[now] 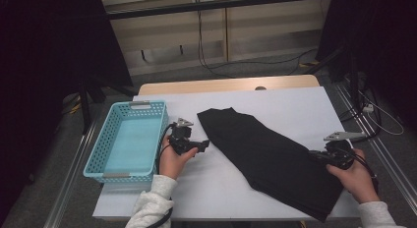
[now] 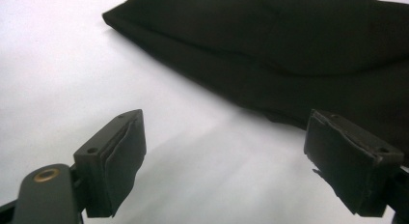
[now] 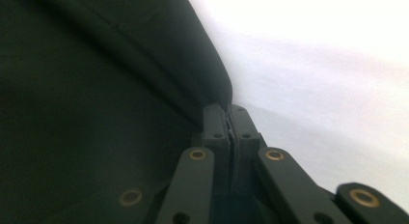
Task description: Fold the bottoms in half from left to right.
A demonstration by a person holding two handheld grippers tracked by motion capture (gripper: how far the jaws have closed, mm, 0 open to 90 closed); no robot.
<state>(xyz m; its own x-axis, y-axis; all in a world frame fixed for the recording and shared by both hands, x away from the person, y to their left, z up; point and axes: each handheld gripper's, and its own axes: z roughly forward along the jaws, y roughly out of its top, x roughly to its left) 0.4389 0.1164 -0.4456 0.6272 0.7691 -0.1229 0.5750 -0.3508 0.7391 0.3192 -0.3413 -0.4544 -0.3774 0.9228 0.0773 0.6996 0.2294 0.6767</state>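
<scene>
A black cloth (image 1: 265, 149) lies folded flat across the white table (image 1: 295, 105), running from the middle towards the near right corner. My left gripper (image 1: 205, 144) hovers just left of the cloth's long edge; in the left gripper view its jaws stand wide apart (image 2: 224, 137) over bare white surface, with the black cloth (image 2: 270, 45) just ahead. My right gripper (image 1: 315, 156) sits at the cloth's right edge. Seen in the right gripper view, its jaws are pressed together (image 3: 226, 109) right where the folded edge of the cloth (image 3: 96, 89) meets the tips.
A light blue plastic basket (image 1: 98, 156) stands empty at the table's left side, close to my left hand. Bare white surface lies behind the cloth and in front of the left hand. Cables and dark stands surround the table on the floor.
</scene>
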